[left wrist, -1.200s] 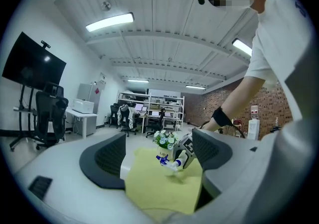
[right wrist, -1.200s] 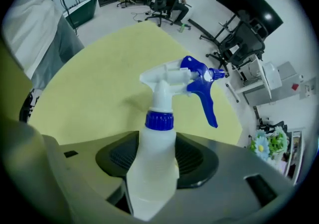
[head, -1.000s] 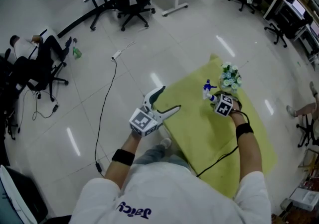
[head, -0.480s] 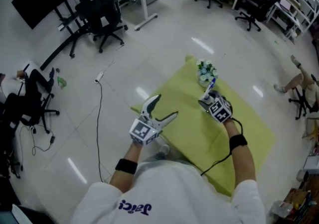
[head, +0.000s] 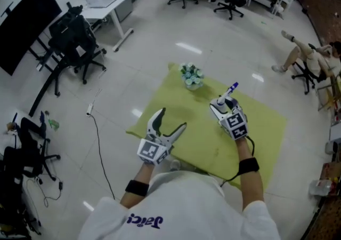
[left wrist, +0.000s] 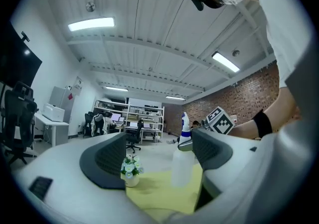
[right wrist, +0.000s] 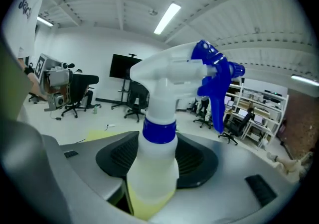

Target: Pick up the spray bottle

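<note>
Where the right tongs (right wrist: pixel 157 162) press their dark pads against its pale body just below the blue collar, the spray bottle (right wrist: pixel 158 133) stands nearly upright, its white head and blue trigger above the tongs. The right gripper view shows this grip close up, with a sliver of yellow cloth (head: pixel 197 137) under the bottle's base. From the head view only the blue nozzle tip pokes out beyond the tongs, over the middle of the table (head: pixel 269 127); the grip itself is hidden there by the marker cube. The left gripper view sees the bottle from the side, its base showing against the cloth; whether it clears the cloth cannot be told.

The left tongs (head: pixel 173 119) are spread wide and hold nothing. They sit over the table's near left edge, well apart from the bottle.

A small flower pot (head: pixel 192 77) with white blooms stands near the table's far corner, apart from both tongs. The rest of the cloth is bare.

Around the table lies pale, glossy floor (head: pixel 154 57). A cable (head: pixel 98 140) trails across it to the left. Further left are dark office chairs (head: pixel 77 41), a white desk (head: pixel 106 7) and a large black screen (head: pixel 24 28). More chairs and desks line the far wall, and a seated person (head: pixel 306 55) is at the right edge.
</note>
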Tool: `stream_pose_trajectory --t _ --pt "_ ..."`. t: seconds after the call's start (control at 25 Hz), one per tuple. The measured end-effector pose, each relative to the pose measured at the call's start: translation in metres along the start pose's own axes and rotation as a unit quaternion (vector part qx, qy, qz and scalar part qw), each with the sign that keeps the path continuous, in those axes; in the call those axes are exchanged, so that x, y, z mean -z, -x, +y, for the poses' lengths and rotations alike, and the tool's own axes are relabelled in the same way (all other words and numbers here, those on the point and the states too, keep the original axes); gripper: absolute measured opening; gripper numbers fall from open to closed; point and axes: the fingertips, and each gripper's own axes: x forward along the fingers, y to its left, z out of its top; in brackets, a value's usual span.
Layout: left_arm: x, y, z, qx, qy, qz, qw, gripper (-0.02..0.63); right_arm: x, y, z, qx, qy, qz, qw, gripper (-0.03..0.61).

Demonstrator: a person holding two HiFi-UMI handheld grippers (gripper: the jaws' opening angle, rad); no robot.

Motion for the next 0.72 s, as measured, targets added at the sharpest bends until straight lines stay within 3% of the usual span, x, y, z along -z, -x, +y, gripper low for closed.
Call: stream_pose_trajectory --t 0.32,0.48,0.72 --pt "0.012 -0.034 -0.040 0.052 0.011 0.020 0.9984 0.403 0.034 0.099 -0.058 0.137 -0.067 -0.009 0.988 0.227" --pt "0.022 -0.051 -0.067 0.103 0.012 0.032 0.9940 0.403 0.050 0.149 -0.079 0.207 -0.096 -0.015 0.973 0.225" --pt "0.023 -0.076 -0.090 0.141 0.013 0.032 0.9894 0.403 0.067 0.208 -0.084 0.280 -0.147 -0.045 0.948 0.225"
